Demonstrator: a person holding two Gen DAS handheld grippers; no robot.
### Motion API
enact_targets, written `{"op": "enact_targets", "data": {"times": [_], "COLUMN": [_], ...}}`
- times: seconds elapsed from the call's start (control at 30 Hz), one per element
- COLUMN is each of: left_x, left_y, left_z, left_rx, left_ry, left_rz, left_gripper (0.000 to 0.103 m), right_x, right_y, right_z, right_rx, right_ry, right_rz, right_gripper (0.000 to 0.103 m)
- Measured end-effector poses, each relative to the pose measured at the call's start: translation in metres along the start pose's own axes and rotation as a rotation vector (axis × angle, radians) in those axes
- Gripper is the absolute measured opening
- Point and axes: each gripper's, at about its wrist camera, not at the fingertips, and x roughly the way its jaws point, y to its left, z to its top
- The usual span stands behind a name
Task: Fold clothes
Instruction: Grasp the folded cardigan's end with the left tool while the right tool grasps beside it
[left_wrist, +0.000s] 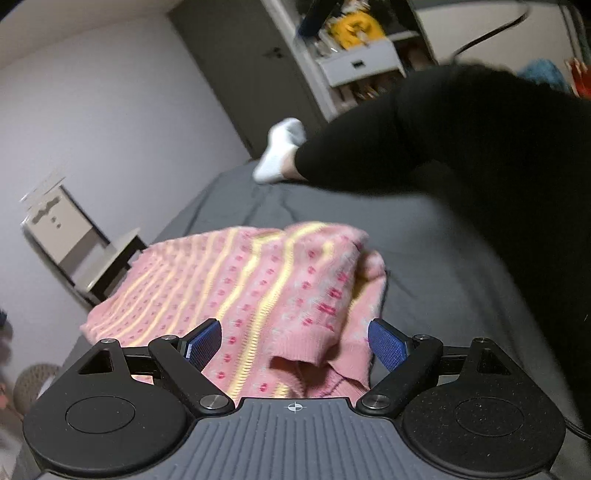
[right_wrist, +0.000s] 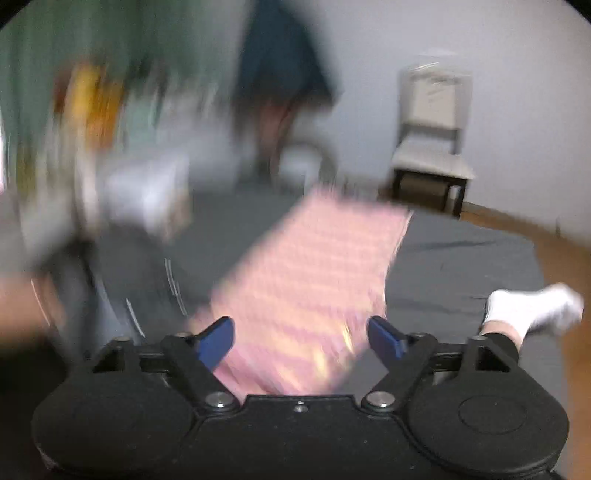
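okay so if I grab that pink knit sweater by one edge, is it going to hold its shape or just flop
Likely flop: the pink knit sweater already lies rumpled, its cuff drooping between the open left gripper pads. The knit looks thick, so probably not slippery. On the soft grey bedcover it may drag rather than slide.

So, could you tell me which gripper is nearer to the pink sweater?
Left, narrowly. The left gripper is open just above the pink sweater; the right gripper, also open, seems slightly farther back, though blurred.

Pale walls (left_wrist: 92, 110), chair (right_wrist: 432, 147), wooden floor (right_wrist: 561, 251).
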Motion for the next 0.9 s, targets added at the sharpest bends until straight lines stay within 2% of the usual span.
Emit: {"op": "enact_targets", "data": {"times": [0.03,0.07,0.13,0.2,0.33,0.37,0.43,0.47,0.5,0.53,0.57,0.6,0.63,0.67,0.77,0.9], "left_x": [0.004,0.01,0.018,0.021,0.029,0.029,0.03,0.033,0.034,0.035,0.036,0.036,0.035,0.032,0.017,0.006], "left_y": [-0.005,-0.008,-0.01,-0.009,-0.005,-0.005,-0.002,0.0,0.001,0.002,0.002,0.002,0.002,0.002,0.004,-0.002], "left_z": [-0.001,-0.002,-0.002,-0.001,0.003,0.003,0.002,0.002,0.001,0.001,0.0,-0.001,-0.001,-0.002,-0.001,-0.001], "left_rx": [0.022,0.041,0.058,0.047,0.027,0.023,0.009,-0.003,-0.013,-0.02,-0.022,-0.024,-0.026,-0.028,-0.044,-0.013], "left_ry": [0.009,0.019,0.033,0.029,0.039,0.039,0.043,0.049,0.055,0.063,0.067,0.066,0.064,0.053,0.018,0.035], "left_rz": [-0.002,0.002,0.01,-0.011,-0.045,-0.053,-0.068,-0.076,-0.086,-0.091,-0.093,-0.103,-0.115,-0.114,-0.145,-0.208], "left_gripper": [0.087,0.087,0.087,0.087,0.086,0.084,0.068,0.064,0.056,0.051,0.047,0.034,0.013,0.007,0.007,0.007], "right_x": [0.031,0.054,0.088,0.107,0.138,0.142,0.157,0.161,0.166,0.167,0.168,0.168,0.169,0.164,0.149,0.138], "right_y": [0.01,0.018,0.036,0.061,0.101,0.106,0.113,0.115,0.116,0.118,0.12,0.118,0.116,0.115,0.111,0.113], "right_z": [-0.005,-0.011,-0.024,-0.036,-0.064,-0.074,-0.087,-0.092,-0.097,-0.102,-0.105,-0.106,-0.107,-0.106,-0.097,-0.097], "right_rx": [-0.106,-0.18,-0.322,-0.513,-0.894,-0.956,-1.075,-1.121,-1.167,-1.206,-1.233,-1.238,-1.241,-1.229,-1.172,-1.157], "right_ry": [0.097,0.168,0.277,0.293,0.3,0.297,0.302,0.291,0.28,0.273,0.263,0.258,0.253,0.233,0.216,0.242], "right_rz": [-0.01,0.0,0.005,-0.014,-0.135,-0.156,-0.193,-0.207,-0.221,-0.234,-0.248,-0.255,-0.262,-0.243,-0.165,-0.112], "right_gripper": [0.06,0.055,0.052,0.053,0.053,0.052,0.051,0.046,0.042,0.032,0.016,0.012,0.01,0.01,0.009,0.01]}}
